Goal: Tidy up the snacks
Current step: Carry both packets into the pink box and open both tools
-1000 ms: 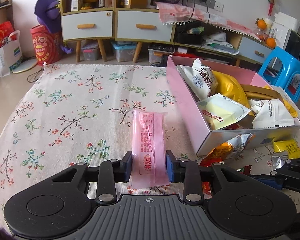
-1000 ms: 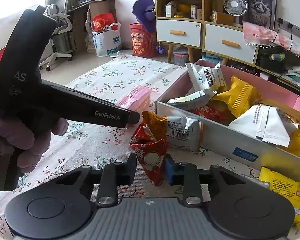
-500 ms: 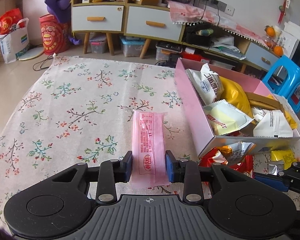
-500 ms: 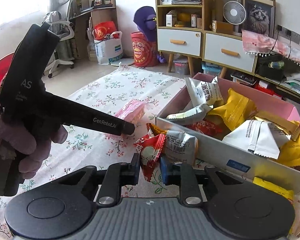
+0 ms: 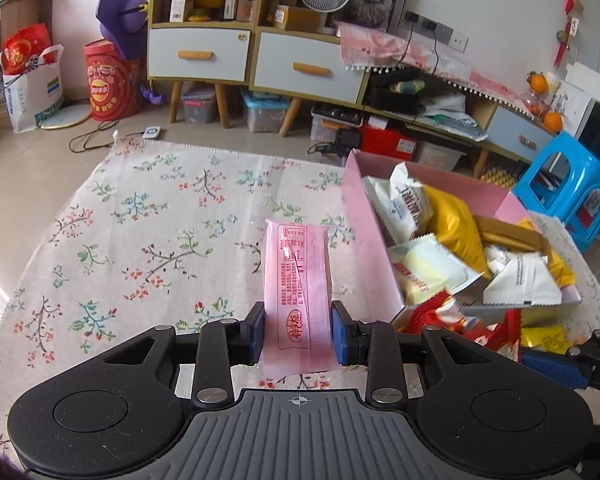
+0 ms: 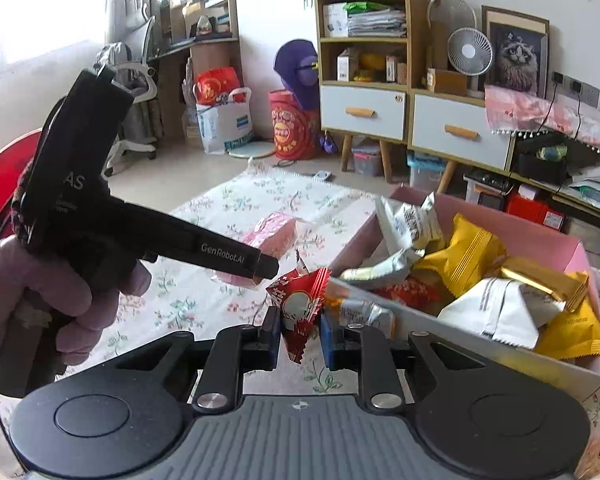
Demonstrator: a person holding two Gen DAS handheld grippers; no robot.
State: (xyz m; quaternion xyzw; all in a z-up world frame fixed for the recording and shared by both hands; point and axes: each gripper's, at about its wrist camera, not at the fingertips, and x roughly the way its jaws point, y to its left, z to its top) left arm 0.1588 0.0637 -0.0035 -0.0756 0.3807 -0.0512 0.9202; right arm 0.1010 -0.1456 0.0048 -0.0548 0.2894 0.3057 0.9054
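Observation:
My left gripper (image 5: 298, 332) is shut on a long pink snack packet (image 5: 297, 288) and holds it above the floral tablecloth (image 5: 148, 240), left of the pink box (image 5: 370, 248). The packet also shows in the right wrist view (image 6: 274, 232), behind the left gripper's body (image 6: 204, 246). My right gripper (image 6: 300, 334) is shut on a red snack packet (image 6: 298, 304), raised near the front left corner of the pink box (image 6: 548, 240). The box holds several white, yellow and red snack packets (image 6: 468, 256).
An orange and silver packet (image 6: 364, 312) sits just outside the box's near wall. A yellow packet (image 5: 546, 338) and red packets (image 5: 444, 316) lie at the box's front. A blue stool (image 5: 568, 188) stands right of the table. Cabinets (image 5: 260, 60) line the far wall.
Both grippers have risen with their packets. The red packet has come up off the tablecloth toward the box's corner. The pink packet stays gripped and sits higher above the cloth.

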